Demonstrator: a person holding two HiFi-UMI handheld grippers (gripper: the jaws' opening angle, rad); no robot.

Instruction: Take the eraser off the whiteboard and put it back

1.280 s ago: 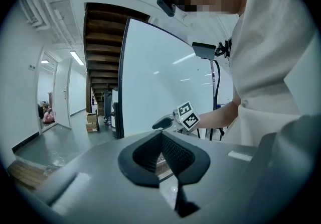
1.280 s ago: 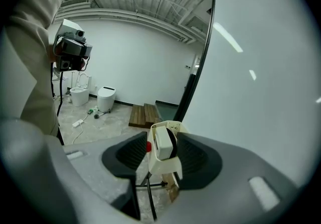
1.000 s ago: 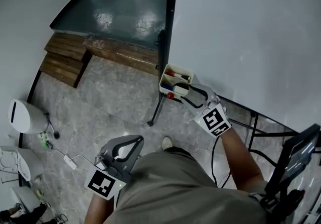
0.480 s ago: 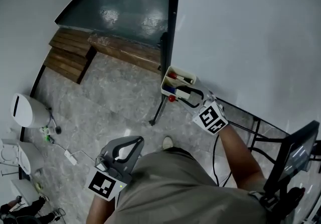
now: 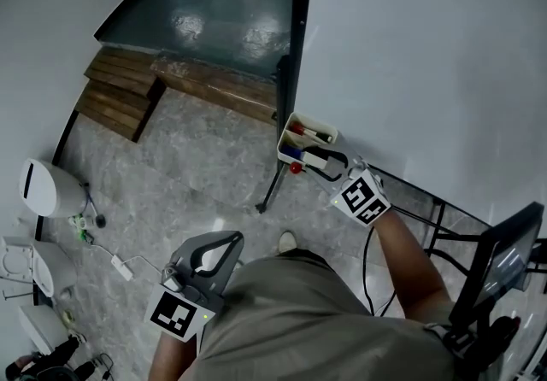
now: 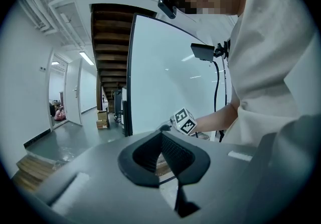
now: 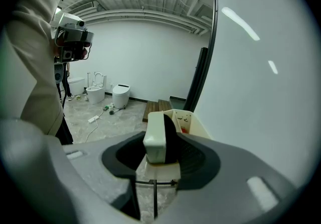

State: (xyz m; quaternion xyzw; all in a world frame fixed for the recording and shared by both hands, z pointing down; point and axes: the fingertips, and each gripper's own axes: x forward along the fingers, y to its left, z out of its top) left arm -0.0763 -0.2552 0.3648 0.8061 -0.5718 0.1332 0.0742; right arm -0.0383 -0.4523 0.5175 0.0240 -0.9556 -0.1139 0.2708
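Observation:
The eraser (image 7: 156, 137), white with a black felt face, stands upright between the jaws of my right gripper (image 7: 161, 143), which is shut on it. The jaws have just been closing a little on it. In the head view the eraser (image 5: 318, 163) and the right gripper (image 5: 325, 161) sit at the near end of a cream marker box (image 5: 291, 126) fixed at the lower corner of the whiteboard (image 5: 427, 55). The box (image 7: 193, 123) lies just beyond the eraser. Whether the eraser touches the box I cannot tell. My left gripper (image 5: 218, 247) hangs low by the person's body, shut and empty (image 6: 160, 142).
Red and blue markers (image 5: 295, 151) lie in the box. The whiteboard's black stand leg (image 5: 272, 187) slants to the stone floor. Wooden steps (image 5: 115, 97) lie to the left, toilets (image 5: 38, 191) and a power strip (image 5: 118, 266) further left. A black device on a stand (image 5: 504, 260) is at the right.
My right gripper has moved down and toward the marker box with the eraser between its jaws. The left gripper has stayed where it was.

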